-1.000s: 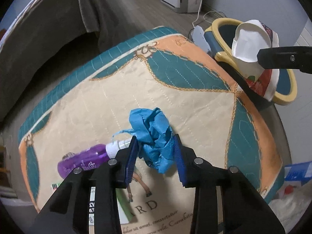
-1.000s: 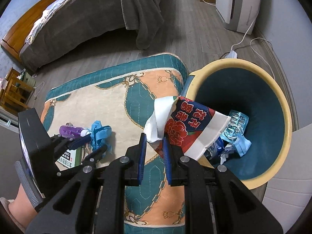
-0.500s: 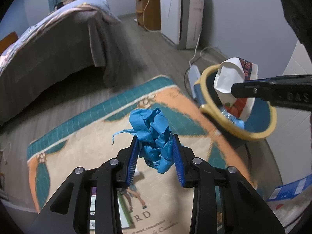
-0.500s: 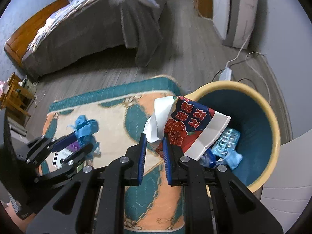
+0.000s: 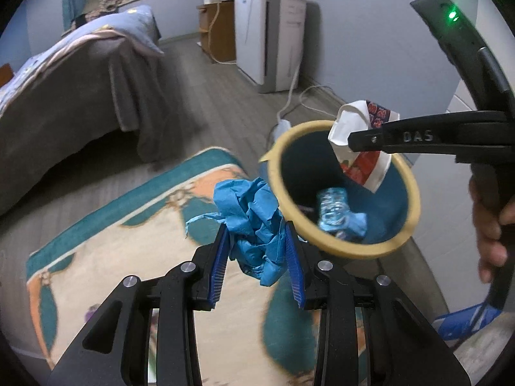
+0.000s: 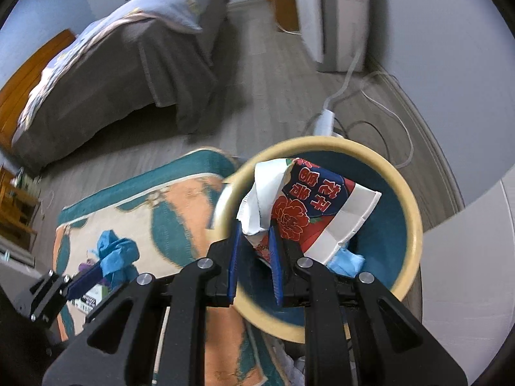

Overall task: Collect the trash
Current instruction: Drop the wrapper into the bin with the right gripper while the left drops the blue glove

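My left gripper [image 5: 256, 241] is shut on a crumpled blue paper wad [image 5: 251, 222], held in the air above the rug just left of the trash bin [image 5: 415, 199]. My right gripper [image 6: 254, 234] is shut on a crushed red, blue and white paper cup [image 6: 309, 215], held over the bin's opening [image 6: 415, 225]. The bin is yellow-rimmed and teal inside and holds a clear plastic bottle [image 5: 331, 206] and blue scraps. The cup [image 5: 363, 151] and the right gripper show in the left wrist view. The wad [image 6: 117, 255] shows in the right wrist view.
A teal, orange and cream rug [image 5: 122, 257] lies below, with a purple bottle [image 6: 87, 265] and a booklet [image 6: 88, 299] on it. A grey-covered bed [image 5: 64, 74] stands at the back left. A white appliance [image 5: 270, 32] and cables [image 6: 360, 119] are behind the bin.
Both grippers have risen. The left one has carried the blue wad rightward up to the bin's rim. The right one has moved the cup further over the bin's opening.
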`<state>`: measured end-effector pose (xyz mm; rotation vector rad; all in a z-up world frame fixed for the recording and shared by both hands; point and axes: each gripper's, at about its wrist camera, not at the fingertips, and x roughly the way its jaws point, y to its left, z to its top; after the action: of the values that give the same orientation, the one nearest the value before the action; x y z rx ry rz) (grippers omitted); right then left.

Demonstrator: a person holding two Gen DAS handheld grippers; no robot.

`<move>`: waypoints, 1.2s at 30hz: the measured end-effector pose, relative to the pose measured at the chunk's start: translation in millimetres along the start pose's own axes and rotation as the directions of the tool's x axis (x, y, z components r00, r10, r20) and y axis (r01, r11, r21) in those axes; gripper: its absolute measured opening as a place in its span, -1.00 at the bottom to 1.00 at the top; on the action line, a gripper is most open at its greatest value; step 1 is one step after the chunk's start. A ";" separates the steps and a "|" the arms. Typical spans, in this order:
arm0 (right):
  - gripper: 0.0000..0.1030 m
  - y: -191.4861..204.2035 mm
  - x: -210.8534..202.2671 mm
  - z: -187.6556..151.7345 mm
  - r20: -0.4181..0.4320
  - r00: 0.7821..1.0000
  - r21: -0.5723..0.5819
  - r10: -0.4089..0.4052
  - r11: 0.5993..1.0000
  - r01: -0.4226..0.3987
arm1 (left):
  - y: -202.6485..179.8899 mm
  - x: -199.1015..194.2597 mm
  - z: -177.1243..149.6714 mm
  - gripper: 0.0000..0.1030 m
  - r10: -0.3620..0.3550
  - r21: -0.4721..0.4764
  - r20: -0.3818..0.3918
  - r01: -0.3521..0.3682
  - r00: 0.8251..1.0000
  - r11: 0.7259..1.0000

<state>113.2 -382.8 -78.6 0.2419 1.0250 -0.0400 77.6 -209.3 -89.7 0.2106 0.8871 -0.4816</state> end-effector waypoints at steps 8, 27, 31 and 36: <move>-0.68 -43.7 18.4 -3.6 -0.044 0.999 0.128 -0.032 0.991 0.037 | -31.3 24.2 13.4 -0.31 -0.056 0.054 -0.035 0.058 0.998 0.997; -0.13 -57.6 3.3 2.5 0.024 0.994 0.207 -0.109 0.973 0.101 | -35.9 42.1 45.6 0.40 -0.035 0.090 0.042 0.031 0.999 0.995; 0.14 -47.2 0.5 2.9 0.016 0.994 0.207 -0.111 0.973 0.105 | -23.0 32.9 42.1 0.62 0.001 0.081 0.038 -0.004 0.999 0.997; 0.65 -18.1 -8.4 5.4 0.037 0.993 0.157 -0.109 0.982 0.102 | 9.6 4.9 33.5 0.78 0.051 0.031 0.058 -0.053 0.997 0.998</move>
<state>110.8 -402.3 -72.1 0.3261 0.9903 -0.2211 108.0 -214.9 -72.9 0.2477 0.8170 -0.4518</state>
